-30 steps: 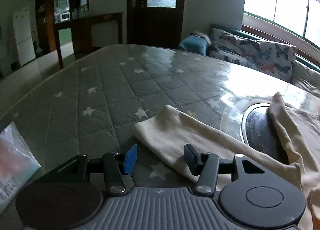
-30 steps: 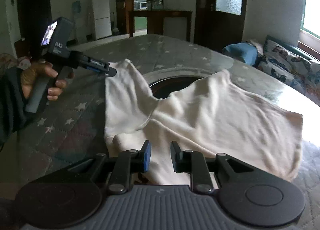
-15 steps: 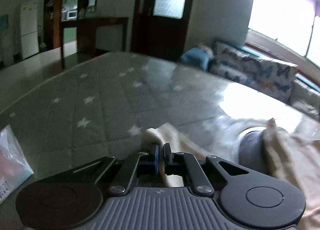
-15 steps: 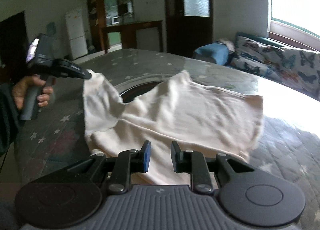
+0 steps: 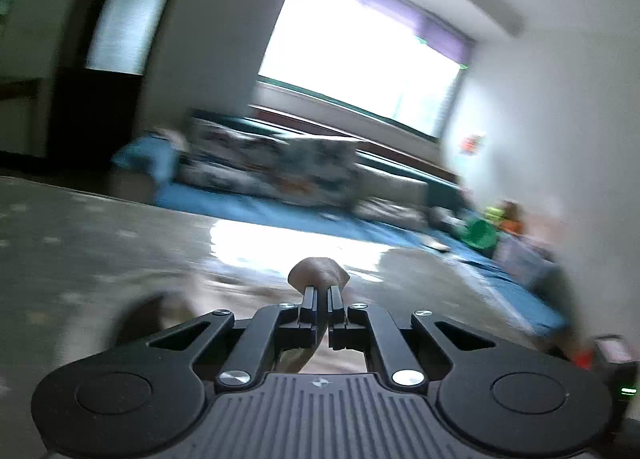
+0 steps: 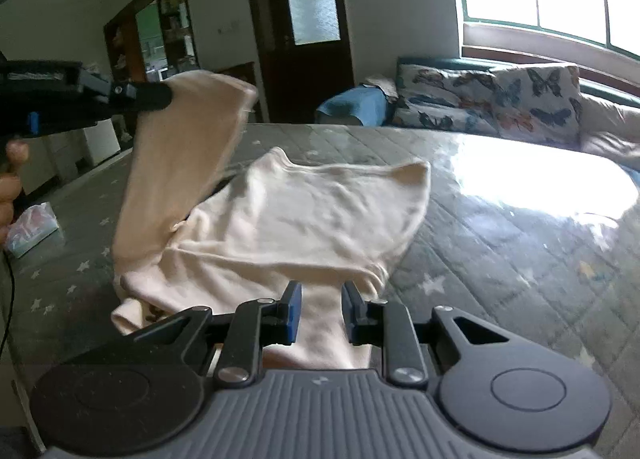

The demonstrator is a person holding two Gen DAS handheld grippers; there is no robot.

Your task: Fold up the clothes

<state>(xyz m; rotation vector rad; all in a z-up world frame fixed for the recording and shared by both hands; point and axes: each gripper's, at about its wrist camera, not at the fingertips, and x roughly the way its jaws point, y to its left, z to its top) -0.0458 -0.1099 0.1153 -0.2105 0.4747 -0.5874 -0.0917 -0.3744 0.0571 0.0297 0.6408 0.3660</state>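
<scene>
Left wrist view. Heavy blur. Left gripper (image 5: 323, 293) has its jaws pressed together on a bunched fold of cream cloth (image 5: 319, 272) that pokes out past the tips. More cloth shows below, between the finger arms. Beyond: grey quilted table (image 5: 100, 243) with a bright window glare near its far edge, sofa (image 5: 280, 175) under the window (image 5: 360, 59). The rest of the garment cannot be made out here.

Right wrist view. Sharper. Right gripper (image 6: 320, 309) has its jaws parted, a clear gap between the pads; cloth lies under and between them, but the pads (image 6: 293, 311) are not closed on it. The cloth (image 6: 304, 227) lies mostly spread on the star-print table (image 6: 500, 243), toward the near left part. Its near edge runs under the gripper. One sleeve is lifted up off the table at the left, hanging from the left gripper (image 6: 166, 95), which is pinched on its end. This view alone shows that gripper from outside, with the hand (image 6: 10, 183) on its grip at the left edge. A small packet (image 6: 34, 229) sits near the table's left edge. Door (image 6: 310, 27) and butterfly-print sofa (image 6: 492, 103) lie behind the far edge.
</scene>
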